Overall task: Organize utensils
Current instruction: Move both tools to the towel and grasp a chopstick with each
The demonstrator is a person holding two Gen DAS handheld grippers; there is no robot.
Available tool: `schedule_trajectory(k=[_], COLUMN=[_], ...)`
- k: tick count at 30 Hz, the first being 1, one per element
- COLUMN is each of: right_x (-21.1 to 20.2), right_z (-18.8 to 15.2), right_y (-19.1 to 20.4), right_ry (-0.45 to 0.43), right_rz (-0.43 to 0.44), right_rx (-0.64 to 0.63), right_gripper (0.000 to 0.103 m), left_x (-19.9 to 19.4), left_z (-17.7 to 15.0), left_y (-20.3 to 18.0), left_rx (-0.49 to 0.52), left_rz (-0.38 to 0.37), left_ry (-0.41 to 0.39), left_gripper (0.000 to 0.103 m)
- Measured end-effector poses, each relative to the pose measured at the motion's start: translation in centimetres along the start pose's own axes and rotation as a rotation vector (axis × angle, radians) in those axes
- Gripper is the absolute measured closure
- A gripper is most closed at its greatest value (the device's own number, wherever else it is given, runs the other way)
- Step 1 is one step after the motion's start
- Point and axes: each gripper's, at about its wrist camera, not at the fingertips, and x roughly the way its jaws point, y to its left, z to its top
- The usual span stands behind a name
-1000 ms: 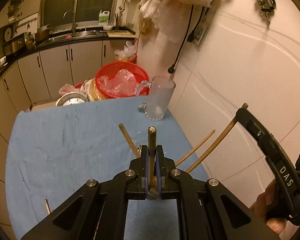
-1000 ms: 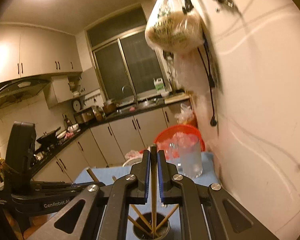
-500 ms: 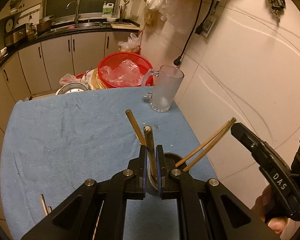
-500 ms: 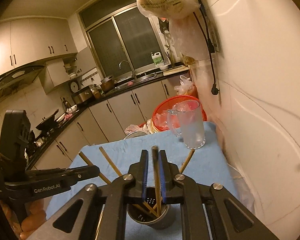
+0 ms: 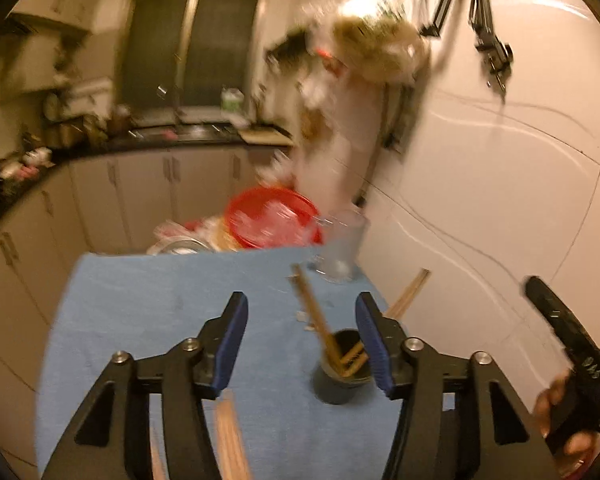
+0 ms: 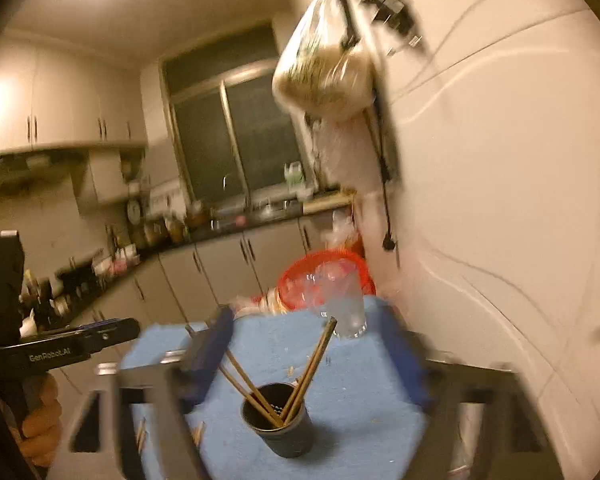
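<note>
Just below and behind the wide-open, empty left gripper (image 5: 300, 342), loose pale wooden chopsticks (image 5: 230, 436) lie lengthwise on the blue tablecloth (image 5: 140, 300), nearer it than the released right gripper (image 6: 312, 356) above the dark cylindrical utensil holder (image 6: 278, 420).

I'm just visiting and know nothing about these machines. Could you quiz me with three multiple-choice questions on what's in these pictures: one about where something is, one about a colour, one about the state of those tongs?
1. Where do the standing chopsticks sit?
A. In the dark cup
B. In the glass mug
C. In the red basket

2. What colour is the cloth on the table?
A. Red
B. Blue
C. White

3. How do the left tongs stand?
A. Shut on a chopstick
B. Shut on the cup
C. Open, gripping nothing

Answers:
1. A: the sticks lean out of the dark cup, seen in both views.
2. B: the cloth is blue right across the table top.
3. C: the left view shows the two blue-padded fingers spread wide with bare cloth between them. The right tongs are blurred but also spread apart.
</note>
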Motion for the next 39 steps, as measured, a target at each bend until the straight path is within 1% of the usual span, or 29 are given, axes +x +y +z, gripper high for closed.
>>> schedule_trajectory(k=[1, 2, 3, 4, 6, 8, 10, 11, 12, 14, 17, 19, 20, 21, 22, 23, 24, 25, 26, 27, 30, 33, 36, 39], right_x=[-0.6, -0.7, -0.3, 0.0, 0.8, 1.5, 2.8, 3.4, 3.9, 5.3, 6.6, 7.4, 8.0, 8.6, 8.9, 9.5, 10.0, 10.5, 11.1, 11.8, 14.2, 17.2, 19.7, 21.8], right_z=[-0.8, -1.5, -2.4, -3.2, -5.1, -6.6, -8.0, -8.6, -9.3, -10.5, -12.5, -14.0, -14.7, -15.4, -16.0, -16.4, -16.7, -16.8, -16.9, -16.8, -16.7, -17.4, -18.5, -19.6], right_y=[0.0, 0.1, 0.4, 0.7, 1.9, 3.4, 4.6, 5.3, 5.7, 6.6, 7.2, 7.6, 7.9, 8.2, 8.3, 8.6, 9.0, 9.3, 9.6, 10.0, 10.8, 12.3, 13.3, 14.3], right_ry=[0.000, 0.025, 0.077, 0.118, 0.176, 0.235, 0.336, 0.375, 0.409, 0.492, 0.588, 0.639, 0.675, 0.713, 0.740, 0.764, 0.779, 0.790, 0.803, 0.816, 0.861, 0.912, 0.957, 0.983], right_rz=[0.001, 0.019, 0.054, 0.067, 0.068, 0.091, 0.162, 0.178, 0.174, 0.190, 0.208, 0.208, 0.210, 0.213, 0.218, 0.222, 0.215, 0.204, 0.205, 0.212, 0.202, 0.168, 0.134, 0.094], right_rx=[0.027, 0.035, 0.030, 0.024, -0.018, -0.063, -0.064, -0.077, -0.091, -0.101, -0.073, -0.066, -0.064, -0.055, -0.048, -0.051, -0.060, -0.066, -0.066, -0.058, -0.028, -0.023, -0.032, -0.063], right_gripper=[0.022, 0.022, 0.022, 0.023, 0.026, 0.026, 0.032, 0.033, 0.033, 0.035, 0.039, 0.046, 0.051, 0.053, 0.058, 0.064, 0.064, 0.064, 0.067, 0.068, 0.071, 0.072, 0.079, 0.079], left_x=[-0.7, -1.5, -2.0, -2.4, -2.7, -2.6, -1.8, -1.6, -1.4, -1.0, -0.6, -0.1, 0.2, 0.5, 0.9, 1.2, 1.8, 2.6, 3.2, 4.0, 5.4, 5.9, 5.6, 5.4], left_z=[-0.7, -1.6, -2.5, -3.4, -5.4, -7.4, -9.5, -10.4, -11.4, -13.2, -15.1, -16.0, -16.4, -16.7, -16.8, -17.0, -17.0, -17.1, -17.2, -17.1, -16.8, -16.4, -16.6, -16.8], left_y=[0.7, 1.6, 3.1, 4.2, 6.9, 9.2, 11.6, 12.5, 13.7, 15.4, 17.2, 17.5, 17.8, 18.0, 18.0, 18.2, 18.4, 18.6, 19.0, 19.1, 19.8, 20.0, 20.0, 20.5], left_rx=[-0.007, -0.026, -0.058, -0.085, -0.141, -0.167, -0.204, -0.220, -0.247, -0.294, -0.330, -0.336, -0.342, -0.349, -0.354, -0.359, -0.368, -0.376, -0.377, -0.375, -0.400, -0.408, -0.388, -0.388], left_rz=[0.007, 0.006, 0.007, 0.019, 0.102, 0.167, 0.219, 0.239, 0.252, 0.258, 0.263, 0.255, 0.254, 0.252, 0.247, 0.237, 0.236, 0.247, 0.254, 0.255, 0.249, 0.238, 0.240, 0.238], left_ry=[-0.016, -0.032, -0.038, -0.034, 0.008, 0.058, 0.144, 0.171, 0.197, 0.257, 0.307, 0.342, 0.363, 0.377, 0.390, 0.404, 0.427, 0.461, 0.485, 0.503, 0.522, 0.522, 0.517, 0.520], left_gripper=[0.038, 0.035, 0.035, 0.034, 0.034, 0.034, 0.034, 0.034, 0.034, 0.034, 0.035, 0.035, 0.035, 0.035, 0.035, 0.043, 0.049, 0.065, 0.074, 0.076, 0.076, 0.076, 0.076, 0.076])
